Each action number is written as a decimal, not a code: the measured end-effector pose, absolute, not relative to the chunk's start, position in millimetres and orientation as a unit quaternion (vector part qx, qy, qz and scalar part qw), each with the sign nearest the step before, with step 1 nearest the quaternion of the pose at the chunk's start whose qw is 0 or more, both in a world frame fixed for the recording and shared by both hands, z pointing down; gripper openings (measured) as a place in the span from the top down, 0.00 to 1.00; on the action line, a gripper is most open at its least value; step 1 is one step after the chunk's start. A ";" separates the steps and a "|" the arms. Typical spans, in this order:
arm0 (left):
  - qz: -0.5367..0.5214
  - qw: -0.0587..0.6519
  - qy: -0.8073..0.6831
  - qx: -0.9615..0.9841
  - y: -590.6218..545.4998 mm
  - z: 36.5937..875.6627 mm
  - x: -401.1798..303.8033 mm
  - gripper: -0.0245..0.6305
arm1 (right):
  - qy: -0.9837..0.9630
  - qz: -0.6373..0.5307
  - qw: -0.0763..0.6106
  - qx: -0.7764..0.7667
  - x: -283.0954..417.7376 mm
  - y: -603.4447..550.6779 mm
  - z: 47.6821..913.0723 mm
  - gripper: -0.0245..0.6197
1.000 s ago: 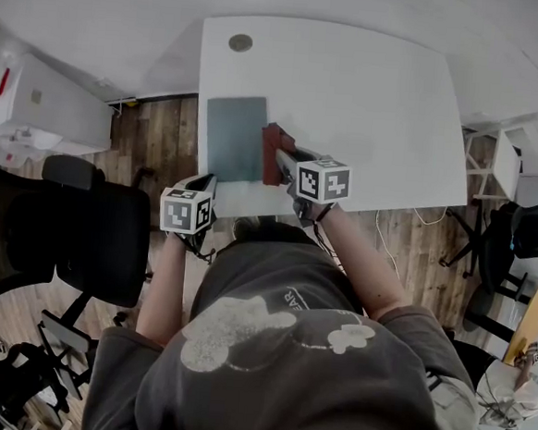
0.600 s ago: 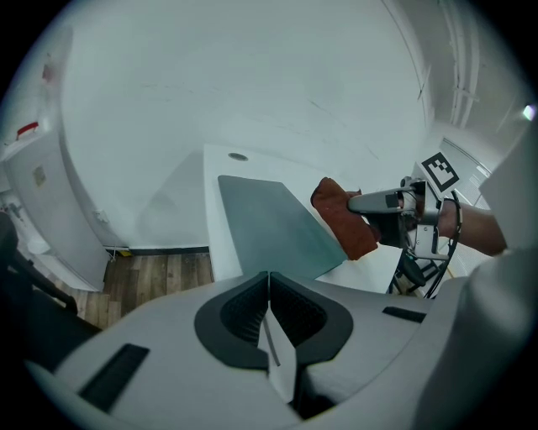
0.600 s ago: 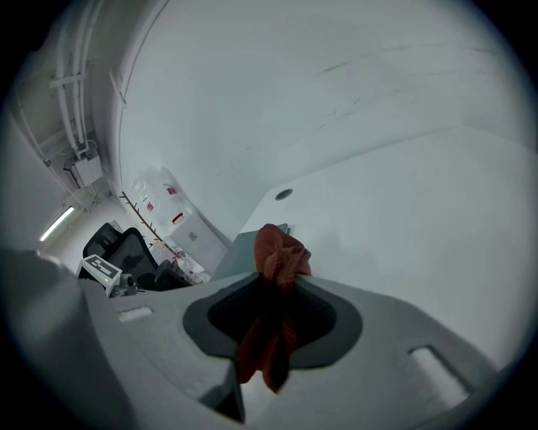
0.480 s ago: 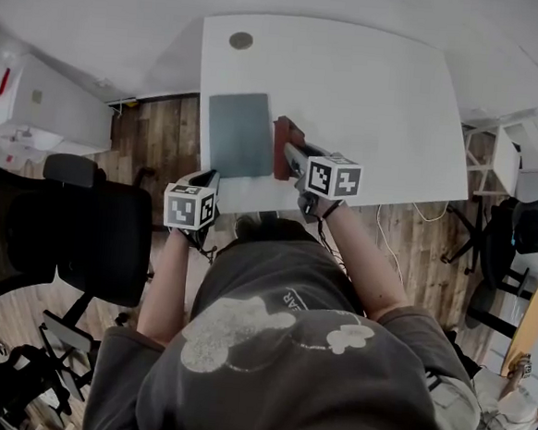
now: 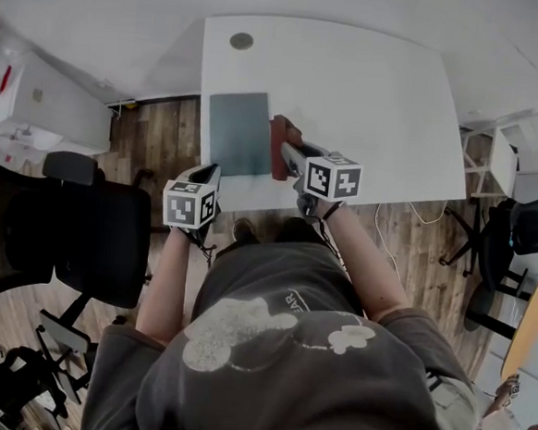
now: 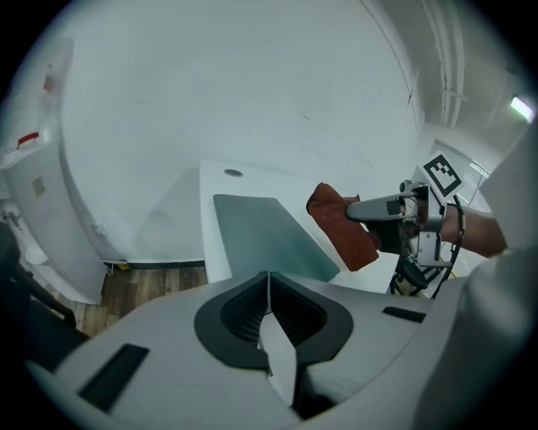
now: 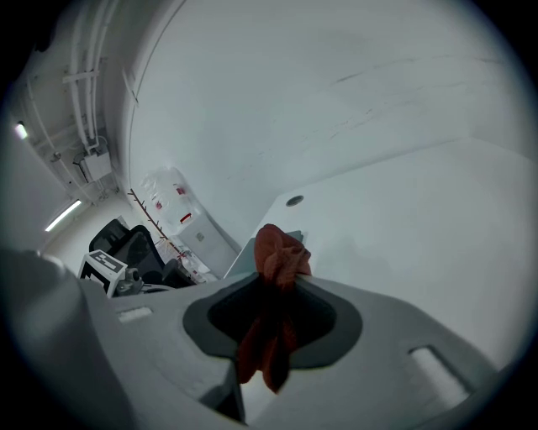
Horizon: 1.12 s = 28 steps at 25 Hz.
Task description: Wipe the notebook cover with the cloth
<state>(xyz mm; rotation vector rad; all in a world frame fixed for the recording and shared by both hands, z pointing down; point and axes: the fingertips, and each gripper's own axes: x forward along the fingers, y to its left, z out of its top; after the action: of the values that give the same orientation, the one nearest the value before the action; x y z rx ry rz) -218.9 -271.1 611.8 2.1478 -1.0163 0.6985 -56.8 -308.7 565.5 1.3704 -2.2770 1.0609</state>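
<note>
Closest in, the left hand-held gripper (image 6: pixel 269 290) sits at the bench's (image 5: pixel 380 98) near left corner, jaws pressed together with nothing between them. Over on the right, the right hand-held gripper (image 7: pixel 273 273) is clamped on the rust-red cloth (image 7: pixel 278 252), bunched up and spilling out past both ends of the jaws. That cloth hangs right at the right edge of the grey-green notebook (image 5: pixel 238 133), towards its near end; can't tell if it's touching the cover. The notebook lies flat and closed along the bench's left side. Beyond it, a round grommet (image 5: pixel 241 41) sits near the far left corner.
</note>
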 end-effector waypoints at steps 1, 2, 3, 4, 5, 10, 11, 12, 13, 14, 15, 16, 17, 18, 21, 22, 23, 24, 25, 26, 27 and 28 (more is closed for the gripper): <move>0.265 0.323 -0.391 0.820 -271.8 607.8 -218.7 0.96 | -0.790 0.365 0.140 0.472 -56.3 -308.7 563.1 0.81; 0.262 0.320 -0.396 0.820 -272.6 603.5 -218.2 0.96 | -0.793 0.363 0.141 0.468 -55.0 -308.6 560.9 0.81; 0.257 0.317 -0.403 0.819 -273.8 598.7 -217.2 0.96 | -0.797 0.360 0.142 0.464 -53.3 -308.8 558.7 0.81; 0.252 0.314 -0.410 0.818 -275.2 593.5 -216.1 0.96 | -0.801 0.357 0.144 0.459 -51.4 -309.7 556.4 0.81; 0.246 0.312 -0.418 0.817 -276.6 587.9 -215.3 0.96 | -0.805 0.353 0.144 0.455 -49.7 -311.2 553.7 0.81; 0.218 0.304 -0.457 0.807 -273.0 569.9 -206.2 0.96 | -0.823 0.337 0.143 0.435 -37.6 -316.4 537.5 0.81; 0.214 0.303 -0.463 0.805 -271.1 568.5 -202.9 0.96 | -0.827 0.331 0.143 0.431 -34.9 -316.4 533.9 0.81; 0.210 0.301 -0.468 0.804 -268.8 566.1 -198.4 0.96 | -0.832 0.327 0.141 0.426 -31.9 -315.8 530.0 0.81; 0.207 0.299 -0.472 0.803 -266.4 563.0 -192.4 0.96 | -0.836 0.324 0.137 0.421 -27.7 -314.8 525.9 0.81; 0.205 0.296 -0.475 0.803 -264.1 559.5 -185.5 0.96 | -0.840 0.321 0.132 0.417 -22.5 -313.4 522.1 0.81; 0.204 0.291 -0.478 0.803 -261.5 555.5 -178.2 0.96 | -0.843 0.319 0.128 0.414 -16.6 -311.3 518.8 0.81; 0.202 0.286 -0.481 0.804 -258.4 550.7 -170.7 0.96 | -0.846 0.317 0.125 0.411 -10.7 -308.3 516.0 0.81; 0.199 0.282 -0.483 0.805 -254.7 544.5 -162.6 0.96 | -0.849 0.314 0.124 0.408 -4.7 -304.8 513.7 0.81; 0.195 0.278 -0.486 0.805 -250.9 537.1 -154.3 0.96 | -0.851 0.311 0.123 0.404 1.4 -301.1 511.5 0.81; 0.184 0.262 -0.495 0.808 -242.1 519.3 -131.8 0.96 | -0.858 0.309 0.115 0.394 18.4 -291.9 504.1 0.81; 0.180 0.258 -0.498 0.808 -239.0 515.2 -125.0 0.96 | -0.861 0.307 0.113 0.390 23.0 -288.6 501.5 0.81; 0.176 0.256 -0.499 0.809 -235.3 511.9 -118.1 0.96 | -0.864 0.305 0.112 0.385 27.3 -284.6 498.9 0.81; 0.172 0.256 -0.501 0.809 -230.9 509.4 -111.1 0.96 | -0.867 0.302 0.110 0.381 31.5 -279.9 496.5 0.81; 0.168 0.256 -0.503 0.809 -226.2 507.7 -104.3 0.96 | -0.870 0.299 0.109 0.376 35.6 -275.0 494.4 0.81; 0.165 0.256 -0.505 0.807 -221.5 506.7 -97.6 0.96 | -0.873 0.296 0.108 0.372 40.0 -270.2 492.6 0.81; 0.164 0.256 -0.508 0.806 -217.2 506.1 -91.2 0.96 | -0.876 0.293 0.107 0.368 44.4 -266.0 491.0 0.82; 0.163 0.257 -0.510 0.805 -213.1 505.6 -84.7 0.96 | -0.878 0.292 0.106 0.364 48.8 -262.1 489.4 0.82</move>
<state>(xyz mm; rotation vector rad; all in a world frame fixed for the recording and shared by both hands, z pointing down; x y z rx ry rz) -84.7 -213.1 505.6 2.1831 -1.3839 0.4418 48.8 -262.1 489.4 1.0734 -2.5852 0.8606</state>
